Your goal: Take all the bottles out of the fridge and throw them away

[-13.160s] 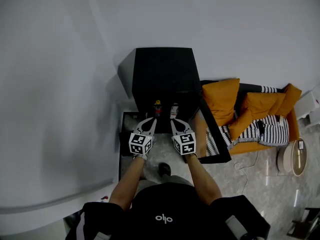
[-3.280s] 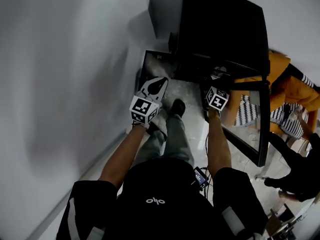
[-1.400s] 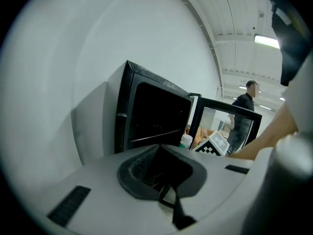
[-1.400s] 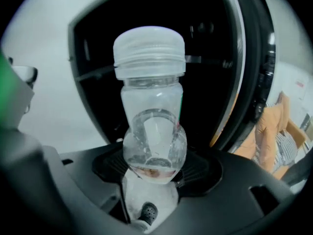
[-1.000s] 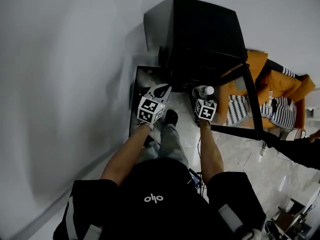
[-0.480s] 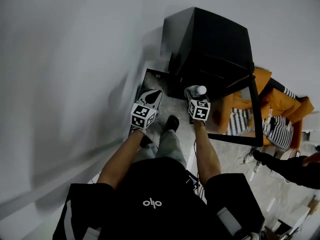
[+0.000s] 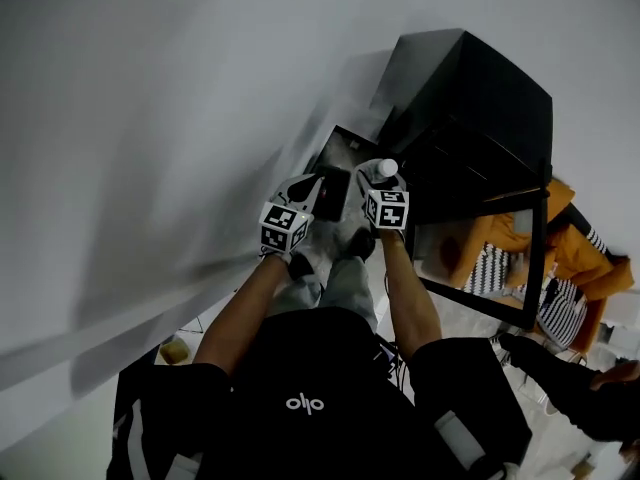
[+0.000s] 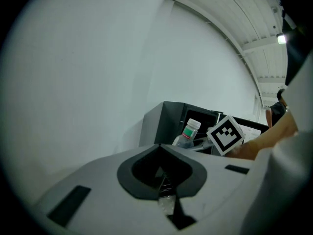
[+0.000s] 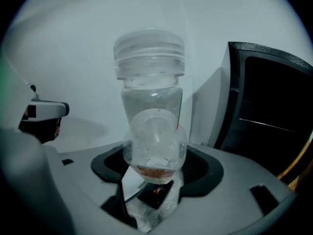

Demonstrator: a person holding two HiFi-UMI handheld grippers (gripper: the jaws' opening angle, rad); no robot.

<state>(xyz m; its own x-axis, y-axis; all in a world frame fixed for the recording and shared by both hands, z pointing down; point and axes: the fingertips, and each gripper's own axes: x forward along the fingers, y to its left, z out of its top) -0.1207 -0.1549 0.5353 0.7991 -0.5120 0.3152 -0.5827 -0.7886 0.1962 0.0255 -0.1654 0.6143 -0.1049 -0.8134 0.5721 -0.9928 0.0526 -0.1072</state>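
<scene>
One clear bottle (image 9: 152, 126) is out of the fridge (image 7: 480, 118), pinched in the right claw (image 9: 154, 168) — not yet binned — the left claw (image 8: 162, 179) pressed together, empty.

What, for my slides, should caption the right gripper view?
Right gripper holding a clear plastic bottle with a white cap, white wall behind, black fridge at right.

The left forearm (image 7: 243, 303) and right forearm (image 7: 408, 293) reach forward side by side. The left tool (image 7: 303, 188) is closed and empty; the right tool (image 7: 378, 176) (jaws wide) clamps a bottle (image 9: 152, 131).
</scene>
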